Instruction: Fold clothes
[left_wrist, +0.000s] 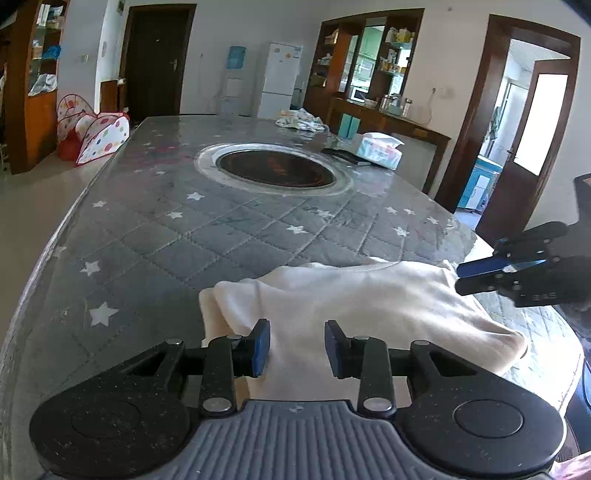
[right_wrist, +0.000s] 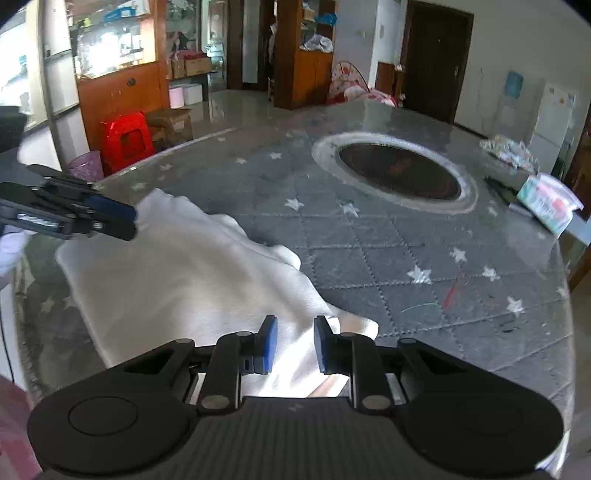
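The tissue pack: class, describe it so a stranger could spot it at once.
Start at the grey star-patterned table and its round dark inset. To the inset's right lies the tissue pack: a soft pale packet with white tissue poking out, unlike the crumpled cloth heap behind.

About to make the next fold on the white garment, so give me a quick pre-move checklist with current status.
1. White garment lies wholly on the quilted table: ok.
2. Left gripper jaws apart, no cloth pinched: ok.
3. Right gripper gripping cloth: cannot tell; its pads show a gap above the fabric.
4. Grippers clear of each other: ok.
5. Garment smooth: not ok, rumpled edges.
6. Tissue pack away from fold area: ok.
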